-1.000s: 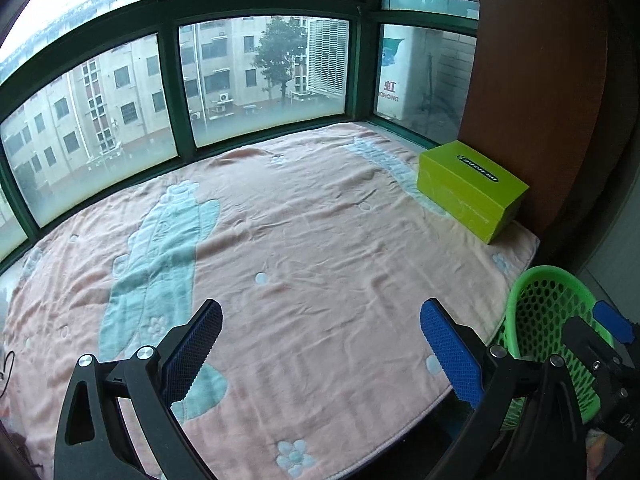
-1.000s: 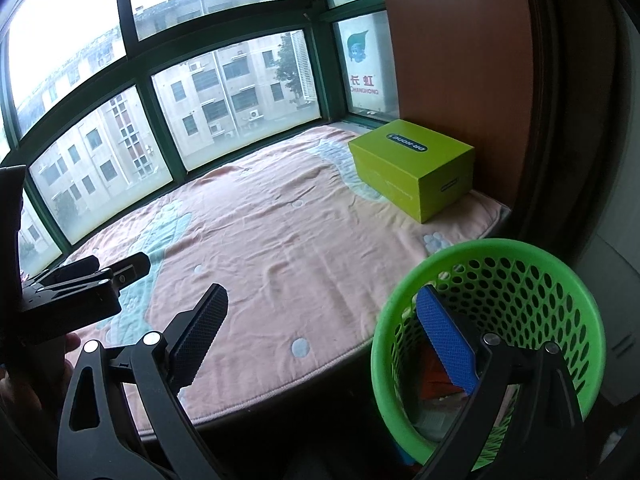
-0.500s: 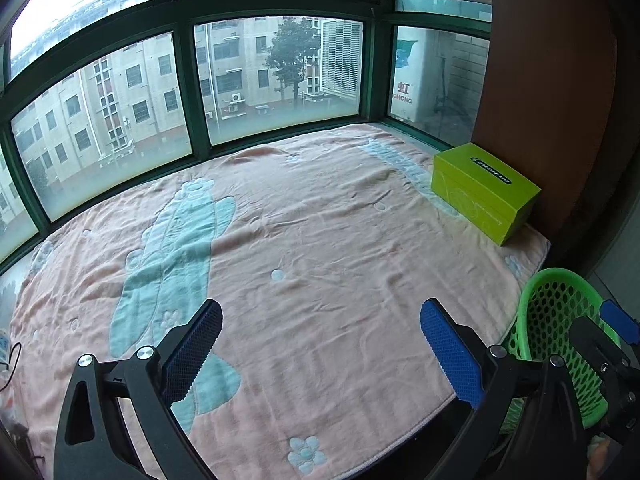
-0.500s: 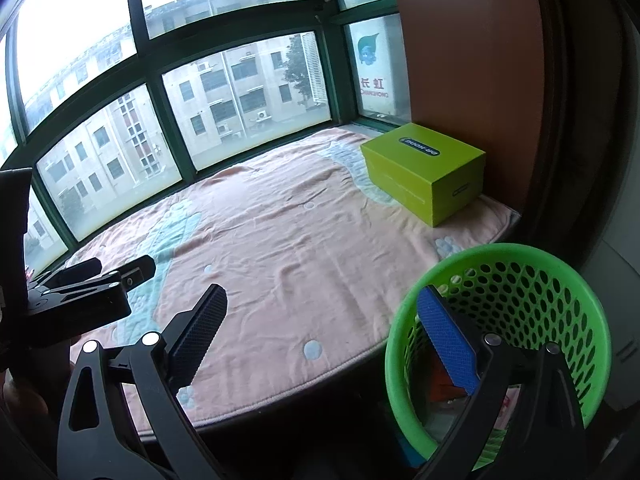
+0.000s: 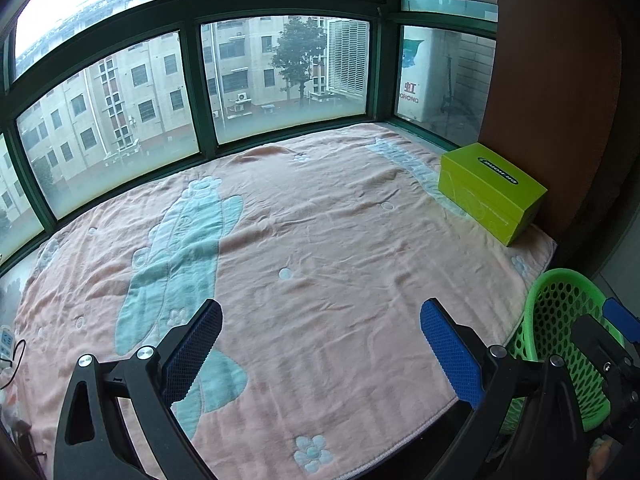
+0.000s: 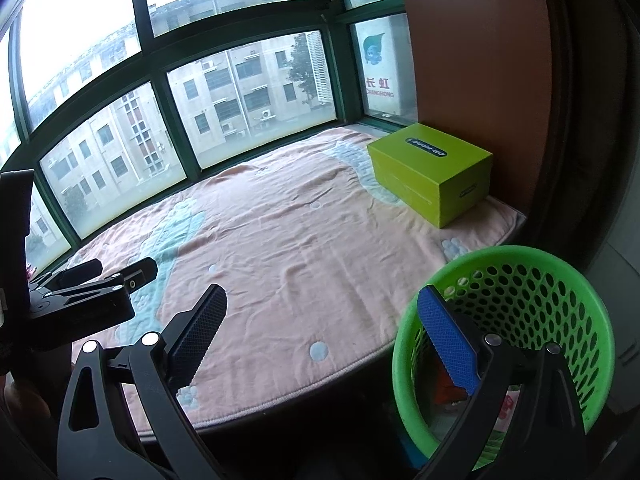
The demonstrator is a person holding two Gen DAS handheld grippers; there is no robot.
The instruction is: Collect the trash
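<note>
A green perforated waste basket (image 6: 536, 272) stands on the floor at the right end of the window seat, with coloured wrappers in its bottom; it also shows in the left wrist view as the basket (image 5: 560, 320). My right gripper (image 6: 320, 312) hangs open and empty above the seat's front edge, its right finger over the basket's near rim. My left gripper (image 5: 320, 328) is open and empty over the pink blanket (image 5: 320, 240). No loose trash shows on the blanket. The left gripper's body (image 6: 80, 300) appears at the left of the right wrist view.
A lime-green box (image 6: 432, 172) sits at the blanket's far right against a brown wall panel (image 6: 472, 60). Green-framed windows (image 5: 200, 100) curve around the back. A white power strip with a cable (image 5: 8, 344) lies at the far left edge.
Both grippers have drawn back and risen slightly, so more of the blanket and windows shows. The basket sits lower and further right in both views. Both stay open.
</note>
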